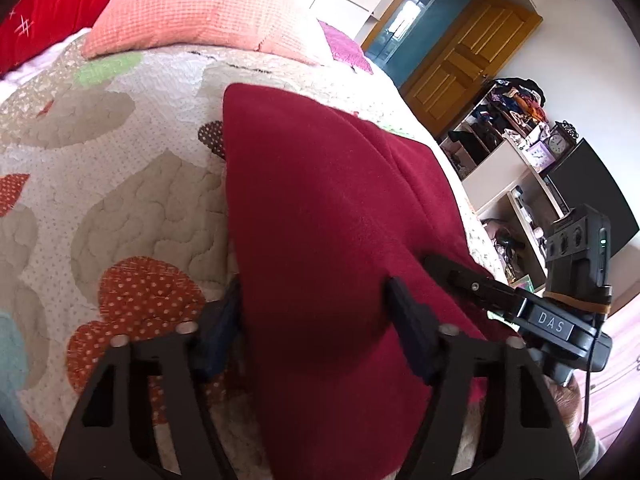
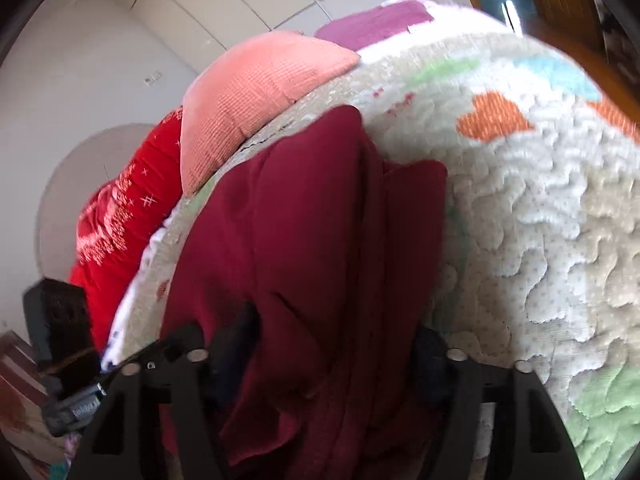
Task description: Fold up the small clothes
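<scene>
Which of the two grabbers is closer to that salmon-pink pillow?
Hard to call. Both the left gripper and the right gripper straddle the near end of the maroon garment, with the pink pillow beyond its far end.

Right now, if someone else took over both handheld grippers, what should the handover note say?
Left gripper: fingers apart, dark red fleece garment lying between them at its near edge; no firm pinch visible.
Right gripper: the same, straddling bunched fabric of the garment; its view is blurred.
The right gripper sits close beside the left one on the same near edge.
Garment lies lengthwise on the heart-patterned quilted bedspread, far end toward the salmon waffle-knit pillow.
Done: it appears folded into a narrow strip.
Left: probably folding the near end toward the pillow, then smoothing.
</scene>
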The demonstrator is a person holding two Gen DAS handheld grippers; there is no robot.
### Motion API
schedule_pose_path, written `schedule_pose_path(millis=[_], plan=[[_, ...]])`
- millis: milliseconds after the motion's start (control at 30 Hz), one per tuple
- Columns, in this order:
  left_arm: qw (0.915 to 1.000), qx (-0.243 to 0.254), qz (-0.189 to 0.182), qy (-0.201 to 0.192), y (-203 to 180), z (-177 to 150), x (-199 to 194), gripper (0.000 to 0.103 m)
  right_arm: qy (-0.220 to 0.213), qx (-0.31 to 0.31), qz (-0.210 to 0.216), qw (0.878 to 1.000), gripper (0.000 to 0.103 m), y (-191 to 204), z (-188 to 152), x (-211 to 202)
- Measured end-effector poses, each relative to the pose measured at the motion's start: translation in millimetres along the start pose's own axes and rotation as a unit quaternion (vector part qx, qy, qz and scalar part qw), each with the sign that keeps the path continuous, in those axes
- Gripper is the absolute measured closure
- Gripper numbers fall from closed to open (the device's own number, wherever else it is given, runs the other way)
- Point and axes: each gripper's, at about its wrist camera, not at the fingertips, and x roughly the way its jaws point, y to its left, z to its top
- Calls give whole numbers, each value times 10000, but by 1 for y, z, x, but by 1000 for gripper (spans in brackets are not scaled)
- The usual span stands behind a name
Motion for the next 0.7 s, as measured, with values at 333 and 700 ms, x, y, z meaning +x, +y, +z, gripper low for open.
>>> schedule_pose_path(millis=[333, 700], plan=[[9995, 294, 29, 60, 8, -59, -103, 48, 244, -568, 300, 9976, 57, 71, -51, -54], [9933, 784, 848, -1, 4, -115, -140, 43, 360, -625, -71, 9974, 47, 90, -123, -91]])
